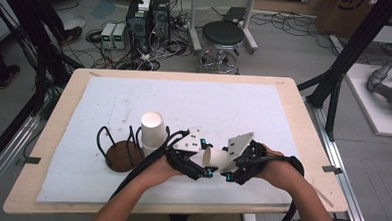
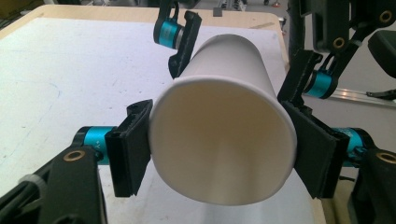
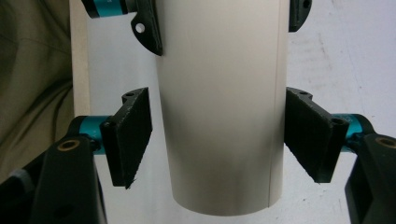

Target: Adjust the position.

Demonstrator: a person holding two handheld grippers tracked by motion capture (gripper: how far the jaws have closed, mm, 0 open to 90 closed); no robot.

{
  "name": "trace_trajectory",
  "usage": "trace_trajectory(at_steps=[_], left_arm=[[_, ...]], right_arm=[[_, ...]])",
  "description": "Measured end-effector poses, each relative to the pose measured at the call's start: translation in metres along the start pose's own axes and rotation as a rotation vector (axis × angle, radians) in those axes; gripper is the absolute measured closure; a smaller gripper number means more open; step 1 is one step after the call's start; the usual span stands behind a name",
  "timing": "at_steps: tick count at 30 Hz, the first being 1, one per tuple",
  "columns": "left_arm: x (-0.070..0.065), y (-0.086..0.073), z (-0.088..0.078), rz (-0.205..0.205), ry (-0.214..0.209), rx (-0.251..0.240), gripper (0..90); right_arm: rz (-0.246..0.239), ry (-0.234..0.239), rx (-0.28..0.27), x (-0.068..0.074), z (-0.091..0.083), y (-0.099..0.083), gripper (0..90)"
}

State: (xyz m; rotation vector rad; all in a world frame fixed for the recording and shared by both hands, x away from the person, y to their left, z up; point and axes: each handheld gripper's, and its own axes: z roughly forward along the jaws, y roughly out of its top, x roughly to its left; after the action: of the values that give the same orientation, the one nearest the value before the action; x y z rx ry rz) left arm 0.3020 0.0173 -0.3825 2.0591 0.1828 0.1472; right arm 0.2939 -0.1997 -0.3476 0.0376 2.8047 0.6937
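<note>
- The left gripper (image 1: 205,167) clamps a white paper cup (image 1: 219,160) on its side above the table's near edge, holding it steady for a handover.
- The right gripper (image 1: 229,170) straddles the cup's other end, pads (image 3: 128,135) just short of touching.
- Farther off, another upturned cup (image 1: 153,130) sits beside a brown wire-looped stand (image 1: 122,155).

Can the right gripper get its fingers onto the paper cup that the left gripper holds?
Probably yes: the paper cup already lies between the right gripper's fingers, nothing intervening, small gaps remaining. The left gripper clamps its rim end.
</note>
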Motion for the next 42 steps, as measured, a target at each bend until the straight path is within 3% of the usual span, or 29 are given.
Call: trace_trajectory(at_steps=[7, 16, 21, 23, 24, 26, 32, 37, 42], left_arm=[[-0.001, 0.001, 0.002, 0.008, -0.007, 0.007, 29.2], [-0.003, 0.0, 0.005, 0.003, 0.005, -0.02, 27.7], [-0.001, 0.0, -0.003, -0.048, 0.03, -0.138, 15.1], [0.0, -0.001, -0.008, -0.062, 0.028, -0.19, 15.1], [0.001, -0.001, -0.012, -0.065, 0.03, -0.208, 15.1], [0.002, -0.001, -0.019, -0.083, 0.038, -0.249, 15.1], [0.003, 0.004, -0.039, -0.117, 0.062, -0.338, 15.2], [0.005, 0.012, -0.058, -0.126, 0.084, -0.369, 15.9], [0.007, 0.016, -0.081, -0.14, 0.15, -0.39, 16.6]], right_arm=[[0.001, 0.014, 0.054, 0.001, 0.006, 0.001, 34.1], [0.018, 0.015, 0.021, 0.002, 0.008, -0.007, 36.5], [0.069, -0.002, -0.021, -0.001, 0.005, -0.015, 36.4], [0.127, -0.004, -0.089, -0.005, 0.001, -0.026, 36.3], [0.127, -0.004, -0.089, -0.005, 0.001, -0.026, 36.3], [0.171, -0.007, -0.145, -0.006, -0.002, -0.034, 36.3], [0.286, -0.021, -0.273, -0.01, -0.009, -0.059, 36.3], [0.322, -0.025, -0.295, -0.009, -0.007, -0.07, 36.1], [0.348, -0.032, -0.33, -0.009, -0.008, -0.075, 36.0]])
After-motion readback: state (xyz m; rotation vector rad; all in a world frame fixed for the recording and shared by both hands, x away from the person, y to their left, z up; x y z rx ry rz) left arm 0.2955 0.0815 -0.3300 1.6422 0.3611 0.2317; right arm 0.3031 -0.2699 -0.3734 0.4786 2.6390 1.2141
